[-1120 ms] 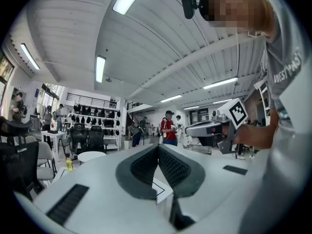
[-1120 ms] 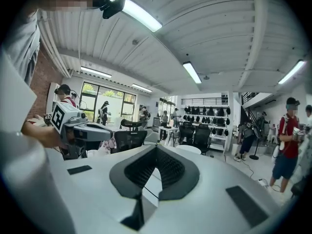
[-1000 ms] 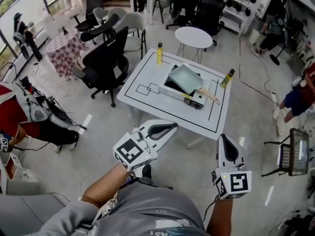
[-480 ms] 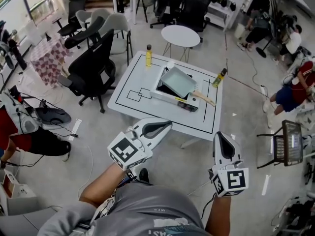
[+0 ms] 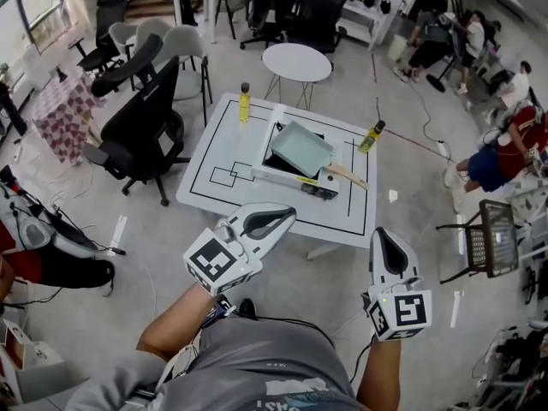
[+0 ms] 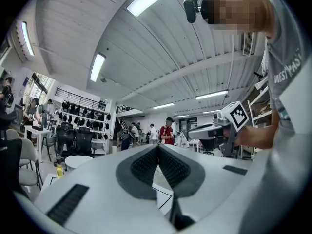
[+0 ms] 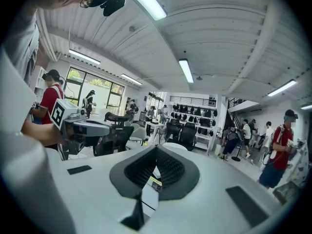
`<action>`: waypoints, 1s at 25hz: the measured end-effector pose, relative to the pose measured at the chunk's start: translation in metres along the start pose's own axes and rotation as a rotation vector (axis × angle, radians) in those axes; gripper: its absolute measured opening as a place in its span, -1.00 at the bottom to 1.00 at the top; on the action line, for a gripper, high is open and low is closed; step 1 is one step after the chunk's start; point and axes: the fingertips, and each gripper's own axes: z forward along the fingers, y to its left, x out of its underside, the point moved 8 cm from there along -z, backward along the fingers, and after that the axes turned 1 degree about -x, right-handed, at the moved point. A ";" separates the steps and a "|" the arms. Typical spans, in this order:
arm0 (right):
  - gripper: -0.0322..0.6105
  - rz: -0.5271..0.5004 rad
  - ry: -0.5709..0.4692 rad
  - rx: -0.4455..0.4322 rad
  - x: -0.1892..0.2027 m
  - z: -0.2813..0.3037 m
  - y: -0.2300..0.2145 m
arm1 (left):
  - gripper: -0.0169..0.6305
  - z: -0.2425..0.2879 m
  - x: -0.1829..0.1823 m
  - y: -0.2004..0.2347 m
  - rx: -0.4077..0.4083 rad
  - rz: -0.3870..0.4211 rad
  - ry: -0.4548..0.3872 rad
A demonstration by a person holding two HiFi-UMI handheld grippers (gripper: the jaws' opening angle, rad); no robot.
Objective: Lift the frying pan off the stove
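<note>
My left hand-held gripper: jaws closed flat against each other, nothing between the pads; it reaches out from my waist and points up and right towards the table.
My right hand-held gripper: jaws likewise shut and empty; it points straight ahead at the table's near right corner.
The two together: well apart from one another, both over bare floor, neither touching anything.
Their marker cubes: one cube sits behind my left jaws, the other cube behind my right, close to my body.
The table: white and square, marked with black lines, just ahead of both tips.
The stove: a low portable unit on the table, right of its middle.
The pan: square and pale, resting on the stove, well apart from both of my tools.
The pan's handle: wooden, sticking out to the right, towards the table's right edge.
The yellow bottle: upright at the table's far left corner.
The dark bottle: upright near the far right edge, beside the pan.
The black chair: just left of the table.
The round table: white, beyond the far edge.
Farther out: people at the right, more chairs at the back.
</note>
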 end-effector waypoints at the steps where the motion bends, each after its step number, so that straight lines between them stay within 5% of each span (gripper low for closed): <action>1: -0.86 -0.003 0.006 -0.001 -0.001 0.002 0.001 | -0.96 -0.001 0.001 0.003 0.001 -0.004 -0.006; 25: -0.86 -0.024 0.030 -0.165 0.008 0.123 -0.065 | -0.96 0.031 0.012 0.066 -0.180 -0.025 0.045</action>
